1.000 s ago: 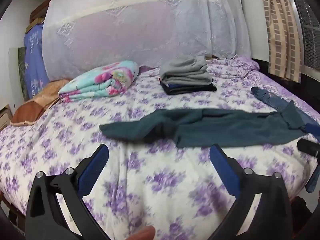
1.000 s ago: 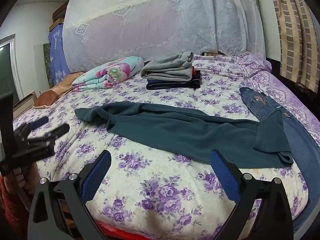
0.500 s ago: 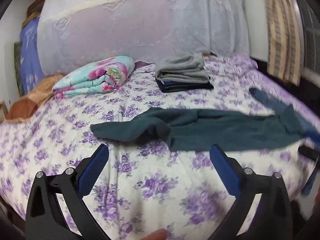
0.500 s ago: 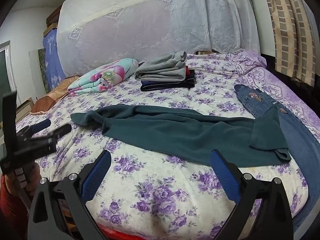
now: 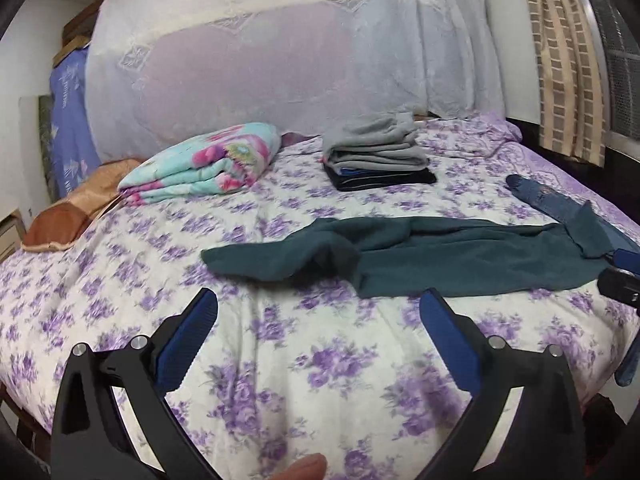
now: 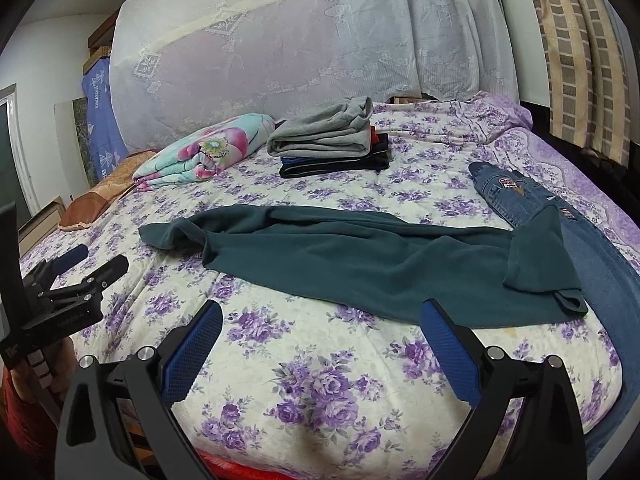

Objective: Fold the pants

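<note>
- One pair of teal pants [image 6: 360, 268] lay stretched across the middle of the frame on the floral bedspread [image 6: 320, 380], untouched by either tool.
- One pair of jeans [image 6: 520, 196] lay at right, its near part under the teal waistband.
- One stack of folded clothes [image 6: 328, 140] sat upper centre, grey on top; one folded floral blanket [image 6: 200, 152] lay left of it.
- Two grippers: the left gripper [image 5: 318, 316] and right gripper [image 6: 320, 324] both hung over the bed's near edge, jaws spread wide, holding nothing.
</note>
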A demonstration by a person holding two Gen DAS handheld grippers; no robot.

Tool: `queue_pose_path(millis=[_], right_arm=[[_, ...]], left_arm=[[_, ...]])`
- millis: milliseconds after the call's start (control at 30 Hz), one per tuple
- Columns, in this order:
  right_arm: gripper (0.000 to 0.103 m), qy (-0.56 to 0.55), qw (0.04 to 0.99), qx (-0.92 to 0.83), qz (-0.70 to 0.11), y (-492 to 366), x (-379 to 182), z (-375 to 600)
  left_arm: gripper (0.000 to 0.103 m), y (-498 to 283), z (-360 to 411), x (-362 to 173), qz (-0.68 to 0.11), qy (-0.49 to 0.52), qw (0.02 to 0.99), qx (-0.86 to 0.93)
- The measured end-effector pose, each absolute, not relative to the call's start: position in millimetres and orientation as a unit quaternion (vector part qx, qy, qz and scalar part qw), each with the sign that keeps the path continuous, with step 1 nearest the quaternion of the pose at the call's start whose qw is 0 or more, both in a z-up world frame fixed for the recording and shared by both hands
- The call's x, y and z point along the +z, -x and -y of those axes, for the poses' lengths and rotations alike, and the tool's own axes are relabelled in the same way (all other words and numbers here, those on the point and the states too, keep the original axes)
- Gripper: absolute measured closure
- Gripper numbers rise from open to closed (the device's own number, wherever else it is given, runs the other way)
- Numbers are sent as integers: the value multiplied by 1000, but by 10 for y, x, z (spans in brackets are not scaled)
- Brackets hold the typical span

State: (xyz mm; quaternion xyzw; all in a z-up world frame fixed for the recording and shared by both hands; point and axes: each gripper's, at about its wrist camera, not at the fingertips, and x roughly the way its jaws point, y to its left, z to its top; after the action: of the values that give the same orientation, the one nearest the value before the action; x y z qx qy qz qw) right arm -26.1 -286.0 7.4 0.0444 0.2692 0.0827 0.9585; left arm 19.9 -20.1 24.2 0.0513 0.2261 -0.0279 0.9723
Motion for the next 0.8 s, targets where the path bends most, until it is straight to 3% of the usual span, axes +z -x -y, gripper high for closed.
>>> queue_pose_path(millis=[233,800], right_arm=[[4,-62,957,80,-272,247,55,2940],[4,-68,957,73,-273,313,15,3022]], left_arm=[[5,-175,423,247,-218,-98,970,-43],[5,-181,417,212,-232,-93,967,-47]])
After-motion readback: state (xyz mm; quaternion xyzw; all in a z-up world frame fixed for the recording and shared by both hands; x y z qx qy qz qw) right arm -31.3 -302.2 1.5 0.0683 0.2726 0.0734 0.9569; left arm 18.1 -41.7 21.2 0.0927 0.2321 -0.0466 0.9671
